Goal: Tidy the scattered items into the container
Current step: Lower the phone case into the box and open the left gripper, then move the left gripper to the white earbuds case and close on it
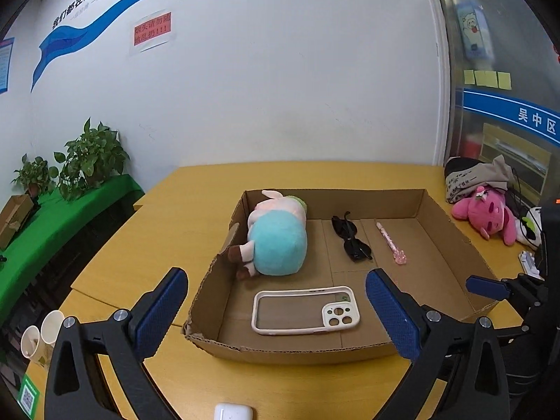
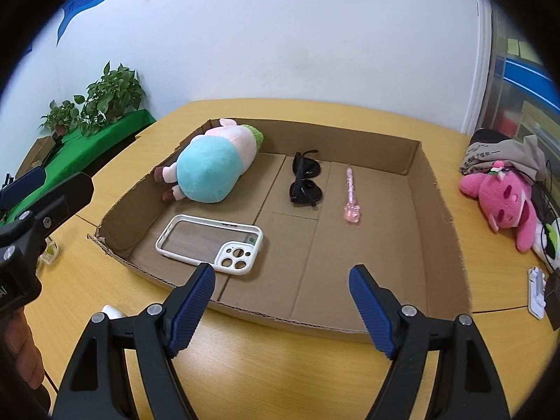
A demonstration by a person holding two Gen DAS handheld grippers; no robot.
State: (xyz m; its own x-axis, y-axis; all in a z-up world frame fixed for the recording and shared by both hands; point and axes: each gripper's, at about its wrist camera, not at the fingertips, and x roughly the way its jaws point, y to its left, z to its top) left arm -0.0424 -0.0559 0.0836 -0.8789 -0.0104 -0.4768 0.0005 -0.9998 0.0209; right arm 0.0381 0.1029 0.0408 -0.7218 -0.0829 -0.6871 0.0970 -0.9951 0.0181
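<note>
Left wrist view: both the left hand-held gripper (image 1: 276,309) and right hand-held gripper (image 2: 281,302) are released and empty. Cardboard tray (image 1: 451,231) holds four items; white earbuds case (image 1: 232,412), at six o'clock on the table (image 1: 115,262), probably goes next: straddle it squarely.

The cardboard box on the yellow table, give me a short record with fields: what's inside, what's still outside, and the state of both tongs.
container: open cardboard box on yellow table
inside, left: plush toy with teal body
inside, near front edge: white phone case
inside, middle: black sunglasses, pink pen beside them
outside, near edge: white earbud case
outside, right: pink plush
left tongs: open, empty
right tongs: open, empty
</note>
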